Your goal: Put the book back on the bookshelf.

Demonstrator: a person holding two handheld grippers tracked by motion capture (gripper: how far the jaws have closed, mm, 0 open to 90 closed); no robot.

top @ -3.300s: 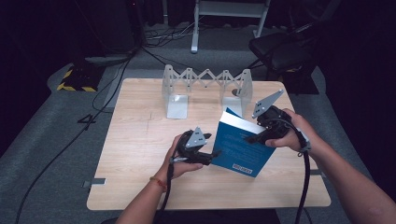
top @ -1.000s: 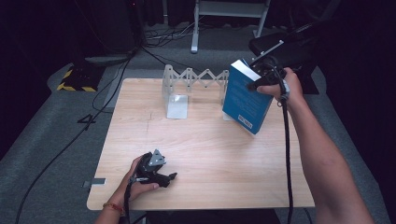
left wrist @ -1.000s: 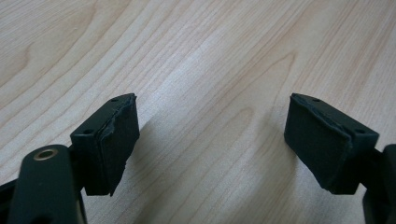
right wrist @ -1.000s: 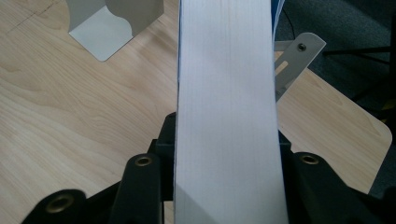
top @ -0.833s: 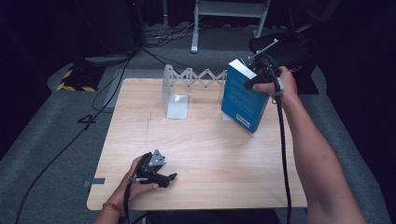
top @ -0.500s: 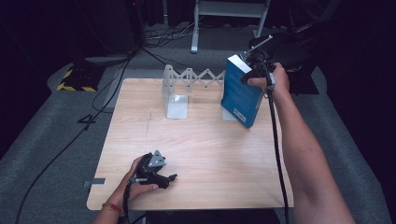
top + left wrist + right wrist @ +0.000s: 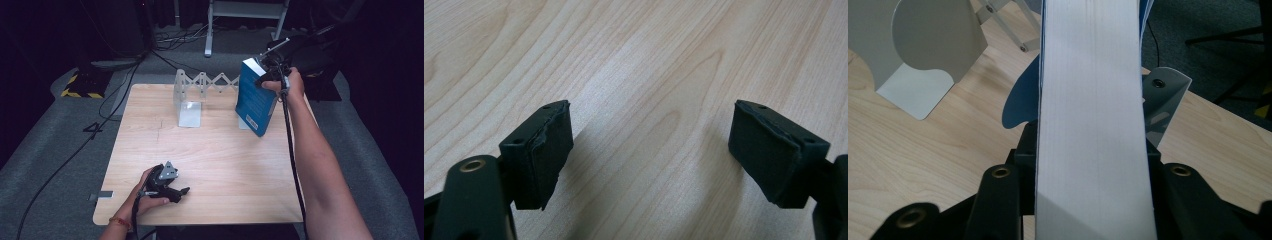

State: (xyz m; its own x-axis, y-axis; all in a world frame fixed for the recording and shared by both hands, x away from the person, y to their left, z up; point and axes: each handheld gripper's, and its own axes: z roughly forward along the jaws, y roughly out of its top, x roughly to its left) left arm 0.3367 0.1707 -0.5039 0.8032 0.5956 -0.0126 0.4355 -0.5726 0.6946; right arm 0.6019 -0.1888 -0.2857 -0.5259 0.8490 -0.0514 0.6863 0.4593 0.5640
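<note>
1. The right gripper [image 7: 267, 67] is at the far right of the wooden counter [image 7: 220, 165]; its jaws are clamped on a blue book [image 7: 255, 102], one on each cover, with the white page edge [image 7: 1090, 125] running up between them in the right gripper view.
2. The book is upright but tilted, its top at the gripper; I cannot tell whether its lower corner touches the counter; it sits at the right end of an expanding metal book rack [image 7: 200, 85] that stands along the counter's far edge.
3. The rack's left grey plate [image 7: 928, 55] stands well apart from the book; another plate [image 7: 1163, 100] is just beside the book on its other side.
4. The left gripper [image 7: 172, 187] lies low near the counter's front left edge, held in the left hand [image 7: 147, 192]; its jaws are spread wide with nothing between them, bare wood beneath the pads [image 7: 546, 155].
</note>
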